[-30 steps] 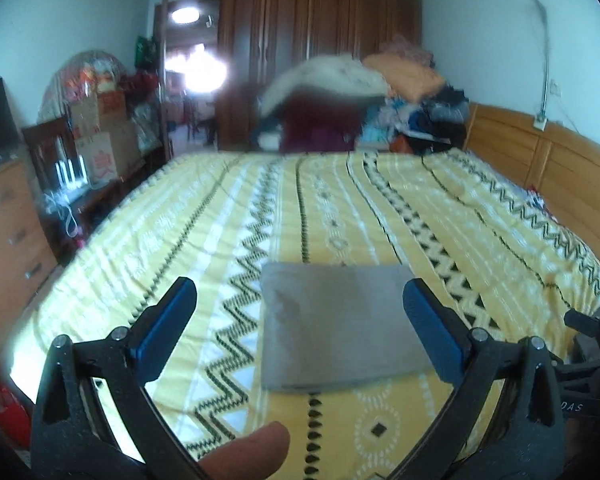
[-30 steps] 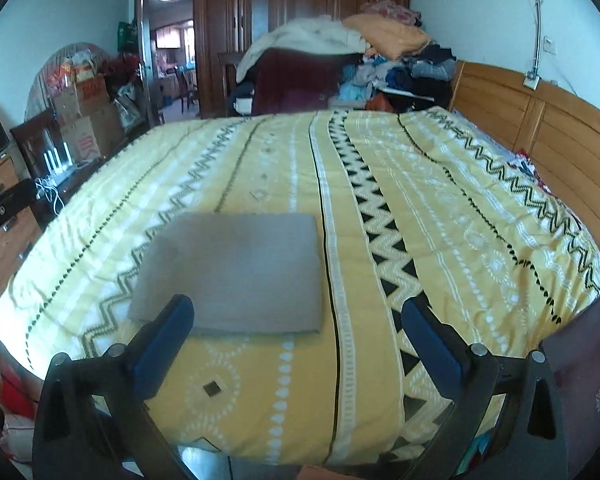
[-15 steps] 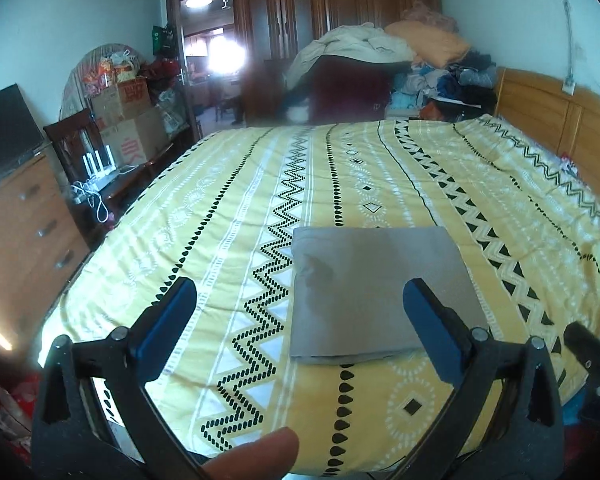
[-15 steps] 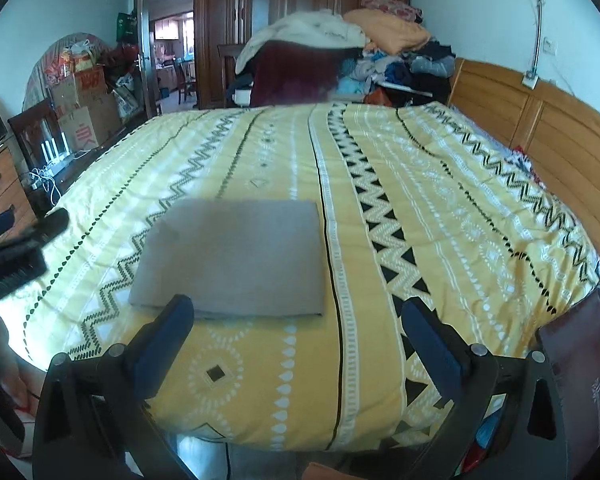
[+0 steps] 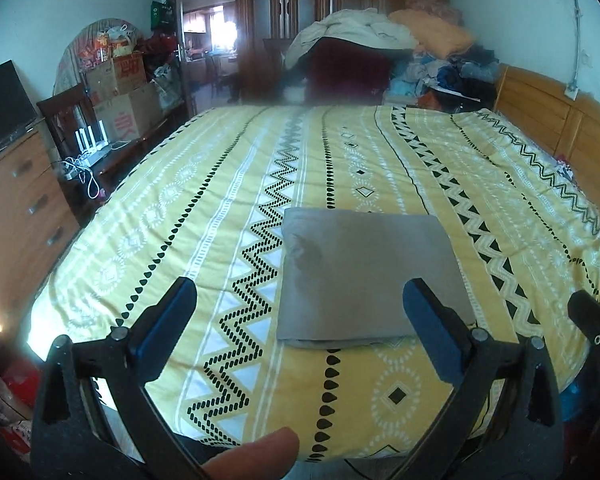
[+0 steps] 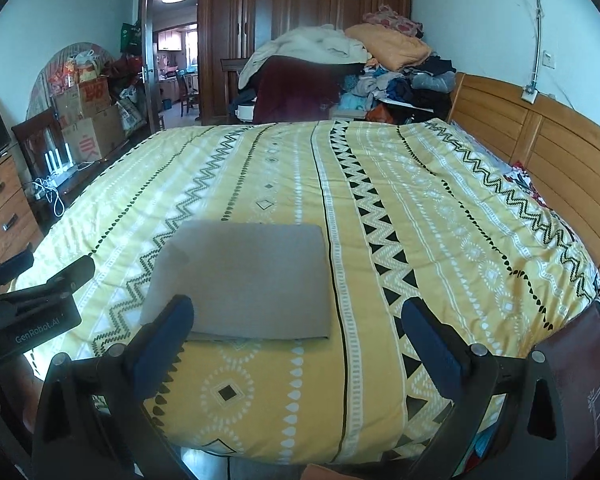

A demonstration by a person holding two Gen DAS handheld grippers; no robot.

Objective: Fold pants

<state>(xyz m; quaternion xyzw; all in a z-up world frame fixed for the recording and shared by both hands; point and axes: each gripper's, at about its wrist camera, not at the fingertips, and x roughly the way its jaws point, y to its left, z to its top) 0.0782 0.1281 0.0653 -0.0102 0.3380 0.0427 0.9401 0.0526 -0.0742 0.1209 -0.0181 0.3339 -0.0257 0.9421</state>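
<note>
Folded pants (image 5: 364,276) on bedspread (image 5: 204,216), claws clear

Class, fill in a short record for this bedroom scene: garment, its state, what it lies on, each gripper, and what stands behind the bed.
garment: grey pants
state: folded into a flat rectangle, lying free
surface: yellow patterned bedspread, near its front edge
left gripper: open, holding nothing, off the pants
right gripper: open, holding nothing, off the pants
behind bed: clothes pile and wardrobe
</note>
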